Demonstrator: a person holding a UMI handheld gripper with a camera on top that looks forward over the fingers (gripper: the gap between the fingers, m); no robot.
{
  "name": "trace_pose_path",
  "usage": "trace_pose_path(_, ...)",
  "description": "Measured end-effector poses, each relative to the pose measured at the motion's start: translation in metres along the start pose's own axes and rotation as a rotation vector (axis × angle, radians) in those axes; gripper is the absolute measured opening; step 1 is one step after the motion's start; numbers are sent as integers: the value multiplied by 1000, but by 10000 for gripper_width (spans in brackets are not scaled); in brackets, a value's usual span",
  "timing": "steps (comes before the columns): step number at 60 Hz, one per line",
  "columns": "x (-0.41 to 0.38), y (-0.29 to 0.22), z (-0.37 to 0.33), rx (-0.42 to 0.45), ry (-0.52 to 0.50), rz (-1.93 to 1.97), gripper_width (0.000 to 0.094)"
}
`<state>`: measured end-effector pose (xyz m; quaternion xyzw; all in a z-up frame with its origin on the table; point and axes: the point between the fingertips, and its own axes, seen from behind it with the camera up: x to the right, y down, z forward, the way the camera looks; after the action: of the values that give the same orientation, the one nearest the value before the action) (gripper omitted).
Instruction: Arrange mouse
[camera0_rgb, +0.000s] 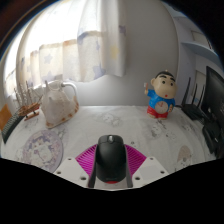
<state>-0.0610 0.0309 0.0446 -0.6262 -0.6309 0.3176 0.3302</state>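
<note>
The mouse (110, 158) sits between the pads of the hand-held gripper (110, 170), long axis toward 12 o'clock; whether they clamp it, I cannot tell.

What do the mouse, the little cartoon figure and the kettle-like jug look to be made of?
Mouse, between the gripper fingers: matte black plastic, judging by its dull, even sheen. Figure: probably glossy painted plastic or vinyl, with flat bright colours. Jug: seemingly clear glass or plastic, since light shows through it.
</note>
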Motion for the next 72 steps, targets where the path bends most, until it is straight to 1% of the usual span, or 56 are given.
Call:
trace_pose_path(7,-68,-40,-26,24,-83,35,429)
trace_pose_path(12,-134,-47,-31,36,-163,25,428)
trace_pose_path(19,-217,-24,-12,24,-224,3,432)
trace_pose_path(25,-255,24,14,-42,-220,-65,453)
trace_pose_path(27,-262,35,20,-64,-217,-78,475)
trace_pose_path(29,-265,45,23,-87,-212,-89,503)
trace_pose_path(31,-265,42,21,-76,-202,-105,541)
trace_pose_path(32,-265,41,20,-73,-198,-111,576)
trace_pose_path(33,-265,39,18,-74,-193,-116,635)
trace_pose_path(36,-263,32,10,-88,-194,-115,875)
trace_pose_path(38,-259,26,0,-91,-191,-105,834)
trace_pose_path(39,-254,21,-6,-95,-187,-100,832)
trace_pose_path(44,-230,0,-43,-108,-150,-90,849)
trace_pose_path(49,-203,-10,-90,-148,-119,-91,848)
trace_pose_path(54,-174,-8,-141,-209,-90,-98,848)
trace_pose_path(59,-154,-4,-185,-242,-79,-86,850)
trace_pose_path(65,-135,4,-224,-256,-66,-60,849)
trace_pose_path(72,-117,8,-249,-245,-36,-41,853)
